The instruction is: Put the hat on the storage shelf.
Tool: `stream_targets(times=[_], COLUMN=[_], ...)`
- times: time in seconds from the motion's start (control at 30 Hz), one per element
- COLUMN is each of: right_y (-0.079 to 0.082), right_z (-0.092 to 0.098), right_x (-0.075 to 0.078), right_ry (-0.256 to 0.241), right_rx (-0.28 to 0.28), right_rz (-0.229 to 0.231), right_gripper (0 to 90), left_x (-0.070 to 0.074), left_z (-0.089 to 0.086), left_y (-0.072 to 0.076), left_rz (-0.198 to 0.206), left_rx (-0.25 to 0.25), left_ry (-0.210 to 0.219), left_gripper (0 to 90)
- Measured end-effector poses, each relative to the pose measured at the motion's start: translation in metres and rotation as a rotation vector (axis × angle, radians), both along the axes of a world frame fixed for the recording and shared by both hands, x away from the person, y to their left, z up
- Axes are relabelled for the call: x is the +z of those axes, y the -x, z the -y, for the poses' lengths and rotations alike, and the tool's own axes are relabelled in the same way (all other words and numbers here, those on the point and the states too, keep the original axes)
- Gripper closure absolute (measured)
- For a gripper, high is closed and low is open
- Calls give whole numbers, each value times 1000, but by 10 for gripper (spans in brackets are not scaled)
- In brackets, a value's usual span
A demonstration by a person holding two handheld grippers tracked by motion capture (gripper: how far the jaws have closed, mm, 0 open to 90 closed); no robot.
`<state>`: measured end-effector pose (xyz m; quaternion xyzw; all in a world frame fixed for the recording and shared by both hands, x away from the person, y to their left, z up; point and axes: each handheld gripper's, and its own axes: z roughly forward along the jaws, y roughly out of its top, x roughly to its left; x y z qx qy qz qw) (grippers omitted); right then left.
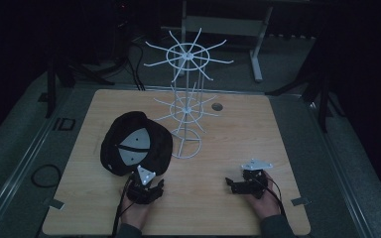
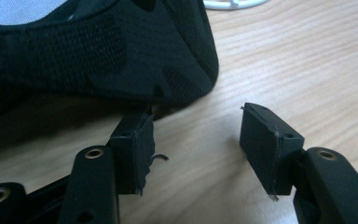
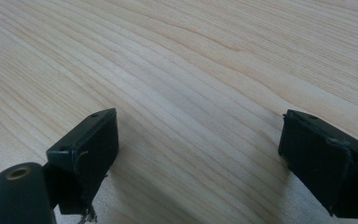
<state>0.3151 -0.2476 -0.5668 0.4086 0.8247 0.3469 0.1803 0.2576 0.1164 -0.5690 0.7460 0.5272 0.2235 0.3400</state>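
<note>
A black cap (image 1: 136, 144) lies upside down on the left half of the wooden table (image 1: 238, 134), its pale lining showing. A white wire rack (image 1: 188, 99) with two tiers of radiating hooks stands just right of the cap. My left gripper (image 1: 145, 182) sits at the cap's near edge, open. In the left gripper view the cap (image 2: 98, 51) looms just ahead, and the left gripper (image 2: 198, 128) has one fingertip (image 2: 135, 135) at the cap's rim, the other over bare wood. My right gripper (image 1: 232, 186) rests open at the front right, and the right gripper (image 3: 200, 126) holds nothing above the wood.
The rack's round base (image 2: 233, 3) stands close behind the cap. A small round grommet (image 1: 217, 106) sits in the table behind the rack. A cable loop (image 1: 44, 174) lies on the floor at the left. Bare wood stretches across the right half.
</note>
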Motion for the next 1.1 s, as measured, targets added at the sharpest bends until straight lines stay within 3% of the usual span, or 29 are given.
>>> stream_targets(times=[0.23, 0.47, 0.67, 0.9, 1.0, 1.1], right_y=[0, 0, 0, 0, 0, 0], right_z=[0, 0, 0, 0, 0, 0], right_x=[0, 0, 0, 0, 0, 0], right_ry=[0, 0, 0, 0, 0, 0], right_rx=[0, 0, 0, 0, 0, 0], right_rz=[0, 0, 0, 0, 0, 0], right_gripper=[119, 119, 119, 118, 119, 119], left_x=[3, 9, 15, 23, 20, 12], left_z=[-11, -21, -38, -65, -61, -48], left_y=[-10, -9, -5, -3, -8, -14], left_rz=[-46, -35, -30, -6, -32, -74], left_rx=[38, 38, 55, 134, 98, 55], left_ry=[124, 153, 171, 206, 221, 177], left_gripper=[508, 636, 678, 602, 539, 507])
